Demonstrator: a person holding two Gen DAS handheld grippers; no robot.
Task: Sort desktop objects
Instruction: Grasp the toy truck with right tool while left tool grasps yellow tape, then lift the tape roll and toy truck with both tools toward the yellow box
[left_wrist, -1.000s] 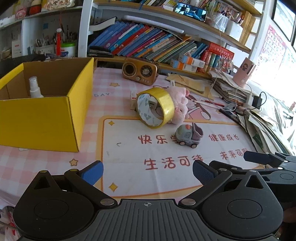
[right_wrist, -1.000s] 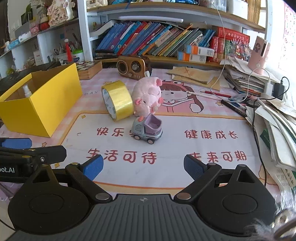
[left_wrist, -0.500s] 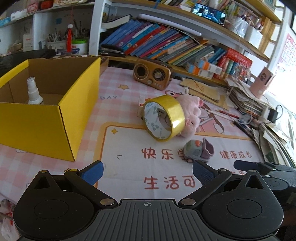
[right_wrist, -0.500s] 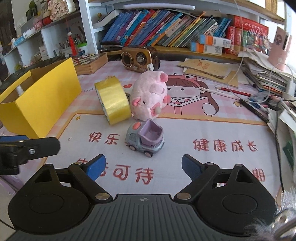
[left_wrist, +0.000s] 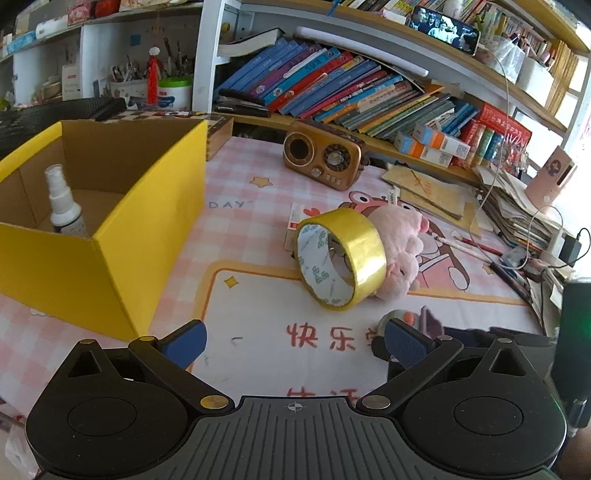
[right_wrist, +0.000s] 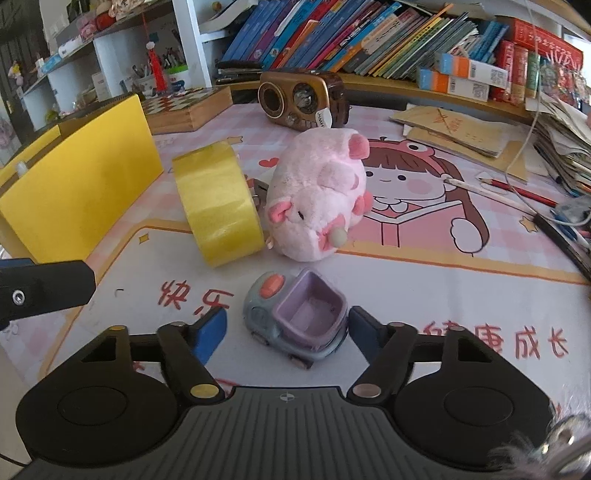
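A grey and purple toy truck (right_wrist: 295, 318) stands on the printed mat, between the open fingers of my right gripper (right_wrist: 286, 332); no finger touches it. Behind it a pink plush pig (right_wrist: 318, 195) leans against a yellow tape roll (right_wrist: 218, 206) standing on edge. In the left wrist view the tape roll (left_wrist: 341, 258), the plush pig (left_wrist: 400, 243) and part of the toy truck (left_wrist: 402, 318) show. My left gripper (left_wrist: 293, 341) is open and empty above the mat. A yellow cardboard box (left_wrist: 110, 236) at the left holds a white spray bottle (left_wrist: 64, 206).
A brown retro radio (left_wrist: 325, 155) stands at the back, under a shelf of books (left_wrist: 332, 88). A chessboard box (right_wrist: 184, 107) lies behind the yellow box (right_wrist: 74, 184). Papers, pencils and cables (right_wrist: 517, 166) crowd the right side.
My right gripper has moved forward and down until its fingers flank the toy truck. My left gripper has shifted forward and left, towards the tape roll and the yellow box.
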